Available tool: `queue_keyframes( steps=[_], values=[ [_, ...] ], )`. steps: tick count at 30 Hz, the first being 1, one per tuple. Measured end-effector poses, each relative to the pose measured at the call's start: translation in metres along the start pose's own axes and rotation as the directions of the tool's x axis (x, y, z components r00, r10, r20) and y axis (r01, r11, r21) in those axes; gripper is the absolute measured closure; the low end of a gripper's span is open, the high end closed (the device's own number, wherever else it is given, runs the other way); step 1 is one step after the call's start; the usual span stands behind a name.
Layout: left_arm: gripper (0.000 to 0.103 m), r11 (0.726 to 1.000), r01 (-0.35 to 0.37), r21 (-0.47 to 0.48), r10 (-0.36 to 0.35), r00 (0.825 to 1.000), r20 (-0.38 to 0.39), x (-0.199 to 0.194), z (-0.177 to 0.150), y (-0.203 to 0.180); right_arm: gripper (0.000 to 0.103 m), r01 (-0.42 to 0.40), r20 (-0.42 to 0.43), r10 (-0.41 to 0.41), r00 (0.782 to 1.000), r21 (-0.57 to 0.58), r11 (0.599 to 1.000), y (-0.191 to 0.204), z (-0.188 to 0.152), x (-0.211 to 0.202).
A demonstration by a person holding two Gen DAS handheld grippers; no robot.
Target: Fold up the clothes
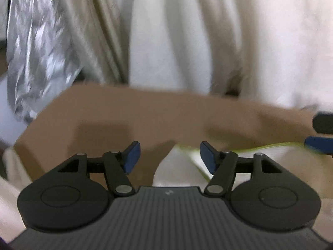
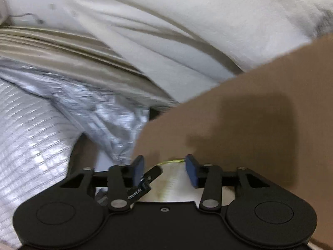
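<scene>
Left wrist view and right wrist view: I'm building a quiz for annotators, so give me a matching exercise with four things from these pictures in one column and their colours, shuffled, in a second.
Things:
1. flat board
2. gripper pads
3. crinkled sheet
4. trim on the white cloth

Colours:
A. shiny silver
B. yellow-green
C. brown
D. blue

Pairs: 1-C, 2-D, 3-A, 4-B.

The trim is the thin edge line of the white cloth that lies on the board, ahead of the open left gripper.
</scene>
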State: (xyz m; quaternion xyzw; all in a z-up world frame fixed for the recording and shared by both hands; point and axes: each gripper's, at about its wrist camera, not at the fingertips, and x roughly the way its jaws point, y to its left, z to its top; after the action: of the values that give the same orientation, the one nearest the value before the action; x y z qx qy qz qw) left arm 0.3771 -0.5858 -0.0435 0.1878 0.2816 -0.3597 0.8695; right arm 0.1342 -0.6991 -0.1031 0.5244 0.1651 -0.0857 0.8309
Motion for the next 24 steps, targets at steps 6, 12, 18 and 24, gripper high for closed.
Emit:
queue_keyframes(
  steps=[6,12,18,24],
  values=[
    [0.010,0.964,0.262,0.045,-0.264,0.964,0.038,-0.031,0.002,-0.014,0.052,0.286,-0.054,-0.355,0.933,-0.489,0.824,0.006,-0.030,-0.083],
    [0.010,0.952,0.259,0.165,-0.233,0.959,-0.159,0.016,-0.015,-0.069,0.052,0.262,-0.098,-0.387,0.917,-0.584,0.768,-0.022,-0.060,-0.141],
    [0.099,0.953,0.219,0.208,-0.193,0.971,-0.138,0.021,-0.030,-0.081,0.052,0.181,-0.122,-0.370,0.921,-0.708,0.683,-0.022,-0.081,-0.128],
    [0.103,0.980,0.140,0.144,-0.136,0.990,-0.036,0.007,-0.004,-0.080,0.101,0.203,-0.042,-0.355,0.934,-0.755,0.623,-0.022,-0.086,-0.117]
  ],
)
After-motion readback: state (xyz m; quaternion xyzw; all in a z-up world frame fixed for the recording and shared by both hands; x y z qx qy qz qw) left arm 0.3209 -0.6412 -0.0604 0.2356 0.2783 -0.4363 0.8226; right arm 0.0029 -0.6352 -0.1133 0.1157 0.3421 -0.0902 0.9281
